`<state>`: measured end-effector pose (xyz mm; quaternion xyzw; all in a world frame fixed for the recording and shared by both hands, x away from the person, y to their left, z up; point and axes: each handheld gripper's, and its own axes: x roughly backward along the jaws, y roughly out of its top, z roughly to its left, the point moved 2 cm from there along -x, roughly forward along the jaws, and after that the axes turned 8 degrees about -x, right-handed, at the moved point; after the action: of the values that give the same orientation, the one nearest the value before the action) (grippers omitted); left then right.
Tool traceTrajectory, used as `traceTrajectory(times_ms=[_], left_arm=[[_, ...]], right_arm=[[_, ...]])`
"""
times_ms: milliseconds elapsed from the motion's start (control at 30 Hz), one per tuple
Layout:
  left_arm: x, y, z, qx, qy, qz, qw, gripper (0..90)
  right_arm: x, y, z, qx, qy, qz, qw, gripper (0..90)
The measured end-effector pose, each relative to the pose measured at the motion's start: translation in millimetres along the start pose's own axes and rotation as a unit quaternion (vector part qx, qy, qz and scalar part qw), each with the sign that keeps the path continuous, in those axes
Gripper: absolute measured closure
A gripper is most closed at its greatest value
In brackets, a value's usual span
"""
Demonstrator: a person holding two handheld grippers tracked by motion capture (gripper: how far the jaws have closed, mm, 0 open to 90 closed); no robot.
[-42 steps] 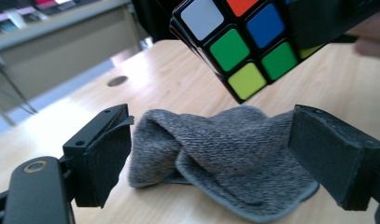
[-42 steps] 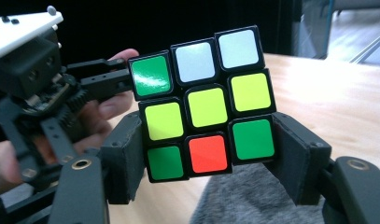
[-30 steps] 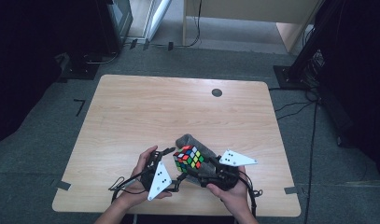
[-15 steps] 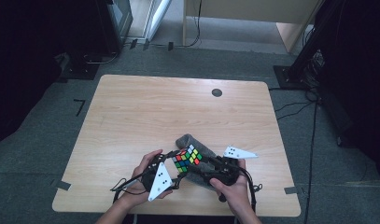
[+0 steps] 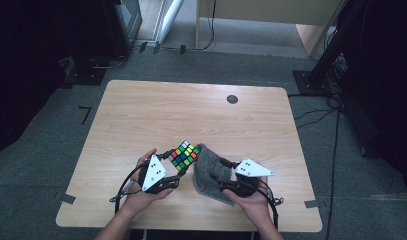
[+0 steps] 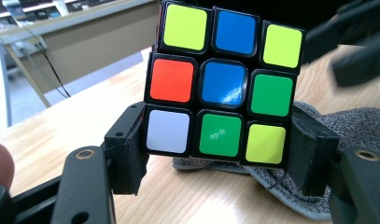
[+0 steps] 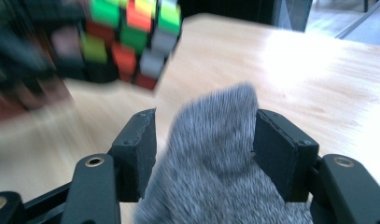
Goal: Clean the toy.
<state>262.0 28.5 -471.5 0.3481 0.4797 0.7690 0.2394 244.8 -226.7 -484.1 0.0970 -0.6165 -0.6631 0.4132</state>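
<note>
Wood table (image 5: 141,115) comes first, big and pale, with a small dark round spot (image 5: 232,99) near its far edge. Next biggest is the grey cloth (image 5: 205,175), a fuzzy bunched-up rag that lies on the table close to the person, just beside the cube. Then comes the puzzle cube (image 5: 185,153), with its little squares of yellow, blue, green, orange and white. A second ago the cube sat on top of the cloth. Now the left gripper (image 5: 173,167) has clamped its jaws on the bottom row of the cube, one pad on each side, and has carried it off to the left, so it hangs tilted above the table beside the cloth. In the left gripper view the cube (image 6: 225,84) fills the middle and the cloth (image 6: 318,140) lies behind it on the wood. The right gripper (image 5: 222,171) has a fold of the cloth (image 7: 215,154) standing up between its pads. Its jaws have just been closing in on that fold, but I cannot tell if they squeeze it yet. I think the cube is now free to be wiped, and the next job is to pinch the cloth tight and rub it on the cube.
</note>
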Motion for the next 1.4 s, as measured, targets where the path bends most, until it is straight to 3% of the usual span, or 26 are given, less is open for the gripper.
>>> traceTrajectory(times_ms=[133,233,367,433,533,567,633,700,767,867,900,967,1067,1133,1233,1300,1400], left_arm=[[-1.7,-0.1,-1.9,0.003,-0.007,0.005,1.0,33.6],[-1.5,-0.1,-1.1,0.009,-0.009,0.006,0.9999,33.6],[0.1,-0.4,2.7,0.026,-0.013,0.003,0.9996,33.6],[0.9,-0.7,4.8,0.035,-0.015,0.001,0.9993,33.6],[1.5,-1.0,6.1,0.04,-0.017,0.002,0.999,33.6],[1.4,-1.2,6.0,0.04,-0.018,0.003,0.999,33.6],[0.6,-1.6,5.4,0.038,-0.019,0.008,0.9991,33.6],[-1.7,-2.8,3.5,0.038,-0.027,0.014,0.9988,33.6],[-5.6,-3.7,-2.0,0.037,-0.038,0.021,0.9984,33.6],[-10.7,-2.1,-15.5,0.019,-0.051,0.025,0.9982,33.6],[-11.6,0.1,-22.7,0.004,-0.05,0.02,0.9985,33.6],[-11.2,4.2,-32.2,-0.014,-0.053,0.01,0.9984,33.7],[-6.2,11.6,-42.1,-0.043,-0.059,-0.008,0.9973,34.2],[-4.8,11.3,-40.5,-0.04,-0.064,-0.011,0.9971,34.3],[-4.8,10.8,-33.9,-0.019,-0.071,-0.011,0.9972,34.4],[-6.9,9.8,-32.4,-0.016,-0.068,0.001,0.9976,34.3],[-9.4,9.2,-36.7,-0.028,-0.063,0.013,0.9975,34.3]], right_arm=[[-18.3,-14.4,1.1,0.018,-0.013,0.055,0.9982,37.8],[-28.8,-25.1,-0.5,0.026,-0.037,0.105,0.9935,36.5],[-34.7,-34.1,-5.8,0.017,-0.05,0.13,0.9901,53.4],[-34.5,-36.0,-12.4,0.01,-0.052,0.126,0.9906,67.2],[-28.5,-32.0,-21.3,-0.046,-0.049,0.123,0.9902,78.2],[-26.0,-30.3,-22.7,-0.057,-0.049,0.118,0.9901,79.2],[-15.2,-21.7,-23.1,-0.079,-0.04,0.082,0.9927,80.0],[0.9,-5.9,-17.3,-0.083,-0.018,0.023,0.9961,80.0],[21.3,13.8,-1.8,-0.063,0.023,-0.05,0.9965,80.0],[36.9,30.8,19.7,-0.032,0.059,-0.097,0.993,79.9],[38.7,33.9,25.0,-0.03,0.065,-0.103,0.9921,79.8],[36.9,34.9,29.1,-0.051,0.087,-0.1,0.9898,79.7],[28.6,26.9,25.7,-0.069,0.084,-0.081,0.9907,79.6],[25.6,21.2,17.3,-0.089,0.073,-0.079,0.9902,79.6],[23.6,16.0,5.2,-0.086,0.023,-0.057,0.9944,79.6],[26.5,18.1,8.5,-0.089,0.031,-0.065,0.9934,79.5],[28.3,27.5,30.2,-0.067,0.071,-0.074,0.9925,79.3]])
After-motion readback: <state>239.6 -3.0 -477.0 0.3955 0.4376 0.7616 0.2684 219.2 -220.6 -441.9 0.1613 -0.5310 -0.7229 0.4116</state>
